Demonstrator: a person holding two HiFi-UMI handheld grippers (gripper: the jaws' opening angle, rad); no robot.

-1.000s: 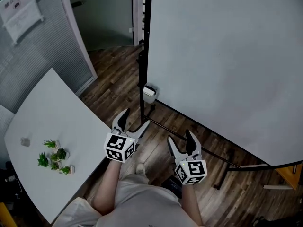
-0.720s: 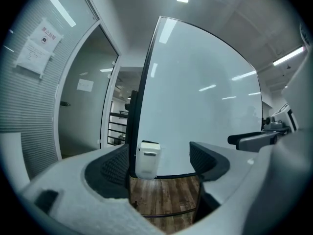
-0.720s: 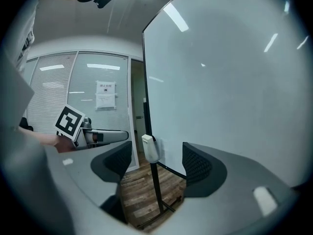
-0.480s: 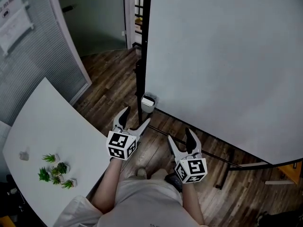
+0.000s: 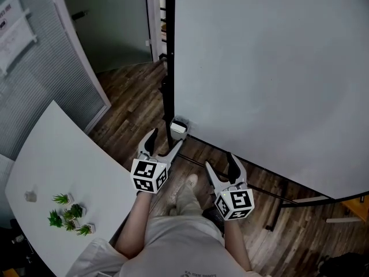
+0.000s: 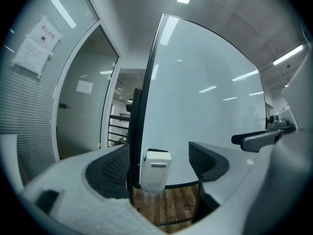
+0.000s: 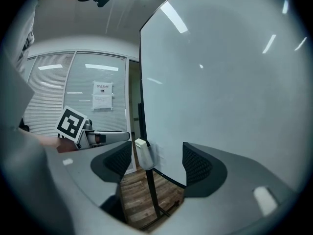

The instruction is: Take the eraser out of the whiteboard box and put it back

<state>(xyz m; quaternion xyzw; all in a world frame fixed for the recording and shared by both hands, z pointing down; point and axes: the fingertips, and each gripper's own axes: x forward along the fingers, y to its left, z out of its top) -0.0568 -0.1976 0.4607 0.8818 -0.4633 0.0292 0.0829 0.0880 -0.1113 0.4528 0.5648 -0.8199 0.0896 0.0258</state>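
Locating the eraser [image 6: 157,151] first, we see only its dark top edge above the rim of the whiteboard box [image 5: 179,127]. The box hangs at the lower left corner of the whiteboard [image 5: 271,79], against the black frame post [image 5: 168,68].

We judge the eraser to be light, with a stiff body and probably a softer wiping face, so it is unlikely to slip. We take hold across its exposed upper end, on the two broad faces, and lift straight up so that it does not bind on the box wall. The box looks like thin plastic, so we do not lever against it.

The left gripper [image 5: 166,143] points at the box, near it but not touching, jaws spread wide with nothing between them. The right gripper [image 5: 220,163], beside it, is likewise spread and empty. The white table [image 5: 63,160] stands well apart to the left.
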